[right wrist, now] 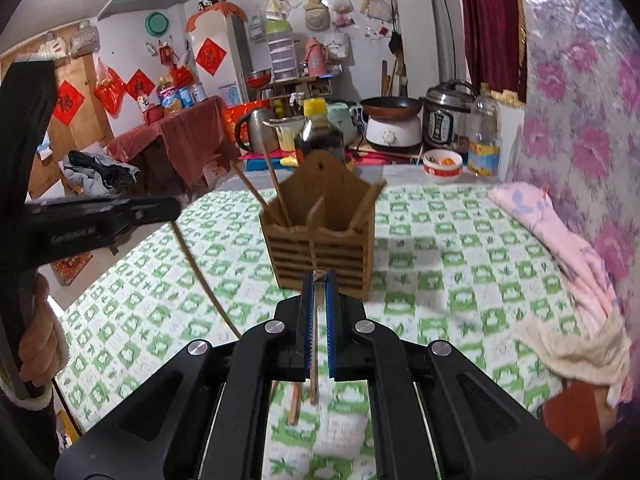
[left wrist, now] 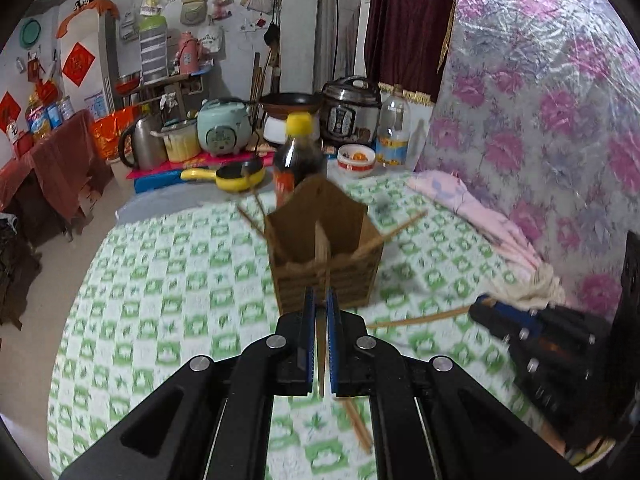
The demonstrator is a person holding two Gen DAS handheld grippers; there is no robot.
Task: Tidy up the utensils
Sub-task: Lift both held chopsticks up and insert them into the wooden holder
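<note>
Clamped in my left tool is one wooden chopstick, gripped between the blue pads. My right tool is likewise closed on a second chopstick, whose tail hangs below the jaws. Both tools hover over the green-checked tabletop, pointing at the slatted wooden utensil holder standing just ahead. Several chopsticks already lean in its compartments, and loose ones lie on the cloth. Behind the holder stands a dark sauce bottle.

Both wrist views face the holder closely.
</note>
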